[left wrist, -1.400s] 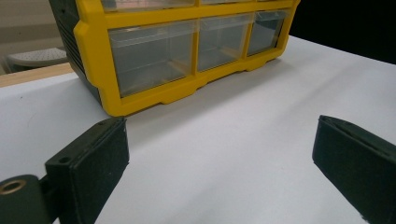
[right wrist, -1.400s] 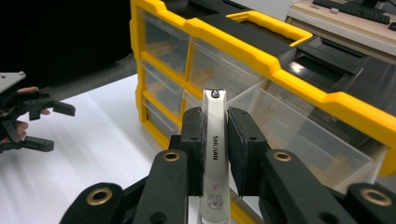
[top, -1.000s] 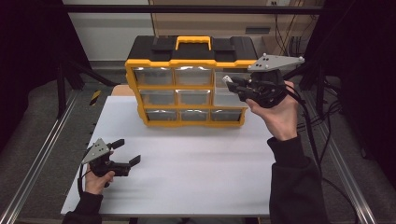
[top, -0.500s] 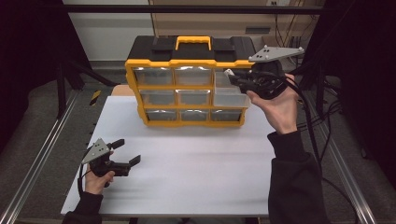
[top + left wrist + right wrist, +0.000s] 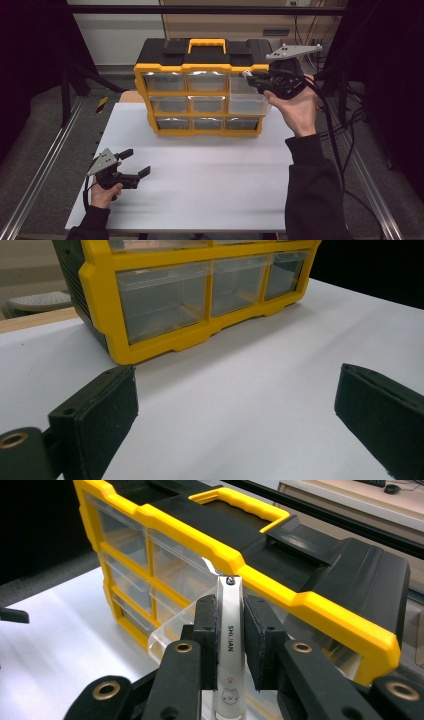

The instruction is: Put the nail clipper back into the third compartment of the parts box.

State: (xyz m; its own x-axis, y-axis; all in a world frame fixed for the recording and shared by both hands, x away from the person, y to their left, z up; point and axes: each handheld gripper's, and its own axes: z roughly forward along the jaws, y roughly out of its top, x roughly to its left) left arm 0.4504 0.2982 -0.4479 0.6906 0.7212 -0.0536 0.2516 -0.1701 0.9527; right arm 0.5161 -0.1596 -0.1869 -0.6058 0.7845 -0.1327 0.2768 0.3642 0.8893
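A yellow and black organizer (image 5: 200,65) with clear drawers stands at the back of the white tabletop (image 5: 210,185). Its middle-right drawer (image 5: 247,104) is pulled out a little. My right gripper (image 5: 256,80) hovers in front of the organizer's top-right corner, above that drawer. It is shut on a silver nail clipper (image 5: 229,630), whose tip points at the yellow rim (image 5: 320,605). My left gripper (image 5: 136,162) rests near the table's front left, open with nothing between its jaws (image 5: 240,400). It faces the organizer's bottom drawers (image 5: 165,295).
Metal rails run along both sides of the table. Black cables (image 5: 345,135) hang to the right of the right arm. A wide stretch of bare white tabletop lies between the left gripper and the organizer.
The right gripper, still holding the nail clipper, has drifted up and slightly right toward the organizer's top-right corner. The left gripper has stayed put.
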